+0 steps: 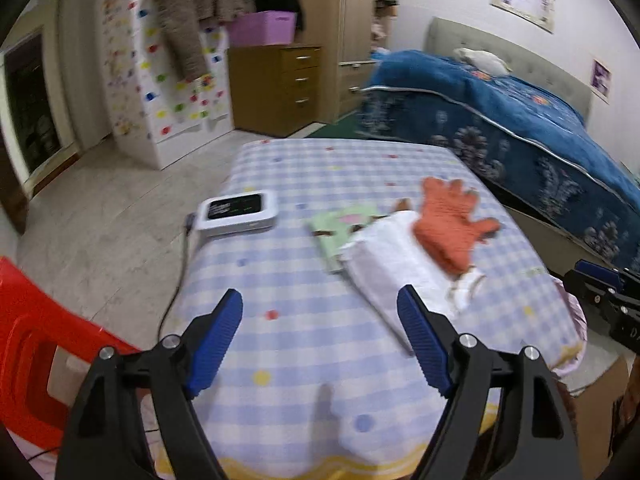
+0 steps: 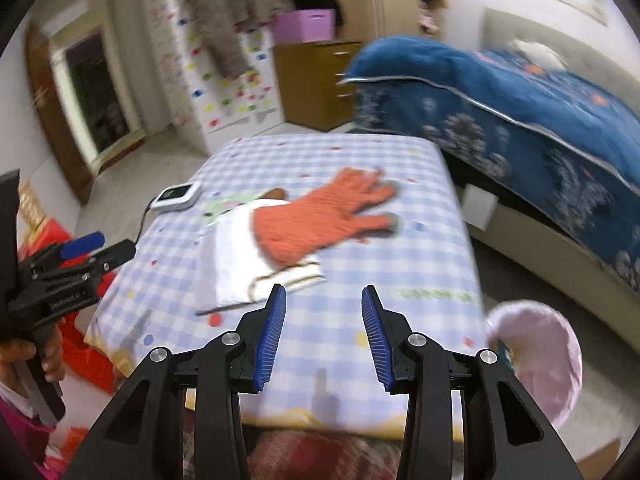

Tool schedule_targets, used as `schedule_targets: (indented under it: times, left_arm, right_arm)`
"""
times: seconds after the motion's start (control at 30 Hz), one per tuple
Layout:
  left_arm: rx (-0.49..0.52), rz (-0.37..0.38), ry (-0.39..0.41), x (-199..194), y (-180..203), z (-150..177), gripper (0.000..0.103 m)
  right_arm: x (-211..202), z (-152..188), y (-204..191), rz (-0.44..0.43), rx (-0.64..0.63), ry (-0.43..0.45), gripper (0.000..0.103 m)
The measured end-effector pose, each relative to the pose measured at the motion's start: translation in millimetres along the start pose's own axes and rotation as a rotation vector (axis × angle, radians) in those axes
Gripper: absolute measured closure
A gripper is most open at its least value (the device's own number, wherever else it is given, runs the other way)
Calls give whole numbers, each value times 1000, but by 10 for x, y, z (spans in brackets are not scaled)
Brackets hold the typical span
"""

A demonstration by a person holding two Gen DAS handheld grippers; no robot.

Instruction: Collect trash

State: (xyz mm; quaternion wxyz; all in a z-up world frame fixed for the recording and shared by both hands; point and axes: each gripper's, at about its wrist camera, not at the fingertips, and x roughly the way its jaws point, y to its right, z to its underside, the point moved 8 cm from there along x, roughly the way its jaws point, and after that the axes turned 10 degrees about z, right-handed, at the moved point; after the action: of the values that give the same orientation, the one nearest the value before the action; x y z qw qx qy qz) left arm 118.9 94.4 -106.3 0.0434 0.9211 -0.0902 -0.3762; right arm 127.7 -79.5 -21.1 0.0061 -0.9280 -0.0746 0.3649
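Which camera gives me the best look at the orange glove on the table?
The right wrist view. The orange glove lies near the middle there, large, with all its fingers spread and in sight. In the left wrist view the glove sits off to the right, smaller and foreshortened, its fingers bunched and blurred.

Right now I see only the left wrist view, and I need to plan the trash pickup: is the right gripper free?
Observer: Yes. The right gripper is open with nothing between its jaws, over the near end of the table.
Operator: What lies ahead of it?
Observer: The trimmed corner of the white cloth, just left of its line. The orange glove lies on that cloth.
Operator: Anything beside the table there?
Observer: A pale pink round thing sits by the near right corner. It is too blurred to tell whether it is a bin.
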Motion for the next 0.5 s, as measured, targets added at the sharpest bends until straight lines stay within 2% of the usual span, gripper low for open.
schedule_targets:
  times: [0.13,0.3,0.5]
  left_arm:
    - [-35,-21,-8,53,-189,20,24]
    - [-34,-27,-17,161,-208,0,20]
    - [-36,-28,-37,291,-217,-15,19]
  right_arm:
    - [175,-51,-212,-8,-57,-17,62]
    - [391,-153,-323,25,-99,-24,62]
    - [738,-231,-526,12,-160,-56,52]
